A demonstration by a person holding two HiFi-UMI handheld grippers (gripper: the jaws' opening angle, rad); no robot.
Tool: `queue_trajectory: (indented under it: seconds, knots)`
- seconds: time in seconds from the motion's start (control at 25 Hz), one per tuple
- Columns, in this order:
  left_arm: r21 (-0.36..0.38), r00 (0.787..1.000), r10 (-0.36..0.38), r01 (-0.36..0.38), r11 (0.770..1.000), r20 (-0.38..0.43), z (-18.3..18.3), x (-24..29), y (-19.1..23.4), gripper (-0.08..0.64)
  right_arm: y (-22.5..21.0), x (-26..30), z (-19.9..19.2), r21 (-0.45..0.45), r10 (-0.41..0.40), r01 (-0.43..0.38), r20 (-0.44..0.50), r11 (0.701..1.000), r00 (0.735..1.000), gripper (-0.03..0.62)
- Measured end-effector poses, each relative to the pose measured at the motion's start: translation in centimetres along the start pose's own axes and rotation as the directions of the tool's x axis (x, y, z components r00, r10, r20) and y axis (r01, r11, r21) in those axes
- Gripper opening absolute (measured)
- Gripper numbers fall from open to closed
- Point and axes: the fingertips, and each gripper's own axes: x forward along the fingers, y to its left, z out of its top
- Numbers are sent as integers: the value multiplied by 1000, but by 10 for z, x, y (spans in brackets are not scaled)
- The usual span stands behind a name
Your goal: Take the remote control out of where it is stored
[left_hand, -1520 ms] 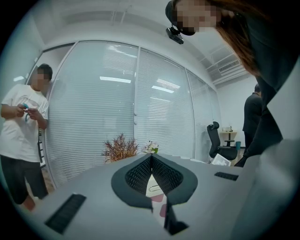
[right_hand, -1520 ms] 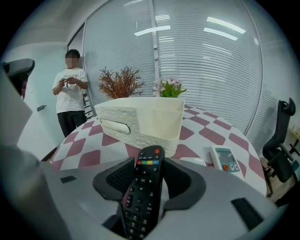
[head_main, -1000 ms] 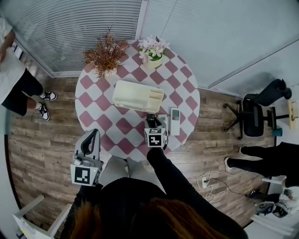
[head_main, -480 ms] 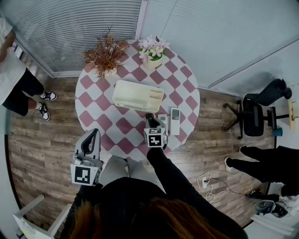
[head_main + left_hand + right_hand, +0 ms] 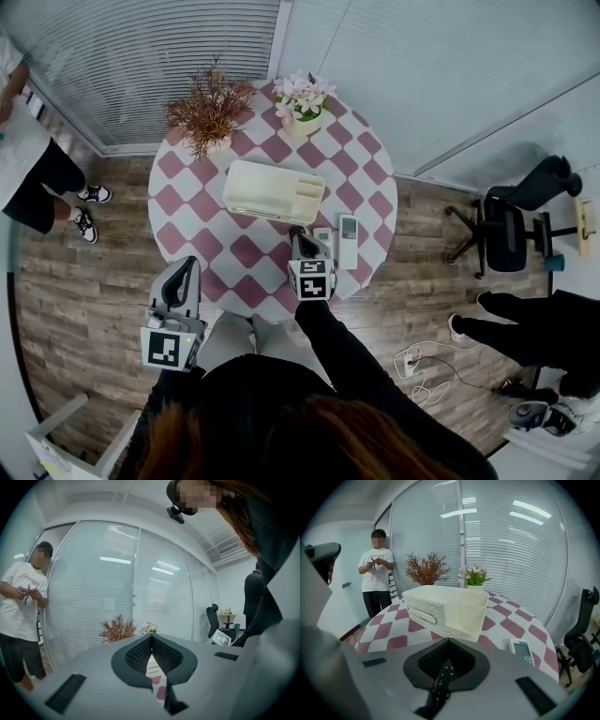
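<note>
The remote control (image 5: 442, 682), slim, black and buttoned, sits pinched in the right hand-held gripper (image 5: 299, 236), whose jaws have just been closing, over the round checked table's (image 5: 187, 202) near edge, outside the textured cream box (image 5: 274, 192), while the left hand-held gripper (image 5: 189, 266), pressed together, hangs off the table.

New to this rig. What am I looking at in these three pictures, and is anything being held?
There is no robot here: a person holds a two-jaw gripper in each hand. The top-down picture comes from a camera on their head. The other two come from cameras riding on each gripper, looking along its jaws. Below is a round checkered table carrying a cream storage box, a white remote with a screen, a dried plant and a pot of flowers. The right gripper has just closed its jaws on a dark remote control, near the box. The left gripper hangs off the table's near edge, jaws together and empty.
</note>
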Motion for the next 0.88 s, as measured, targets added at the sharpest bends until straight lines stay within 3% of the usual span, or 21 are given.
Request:
queue_trajectory:
  seconds: [0.44, 0.88]
  knots:
    - [6, 1000, 20, -20, 1000, 16, 3, 3, 11, 6, 16, -50, 53, -13, 65, -64, 179, 998, 982, 14]
    - [3, 999, -4, 4, 1000, 41, 9, 5, 5, 6, 27, -152, 117, -72, 114, -92, 423, 993, 899, 14]
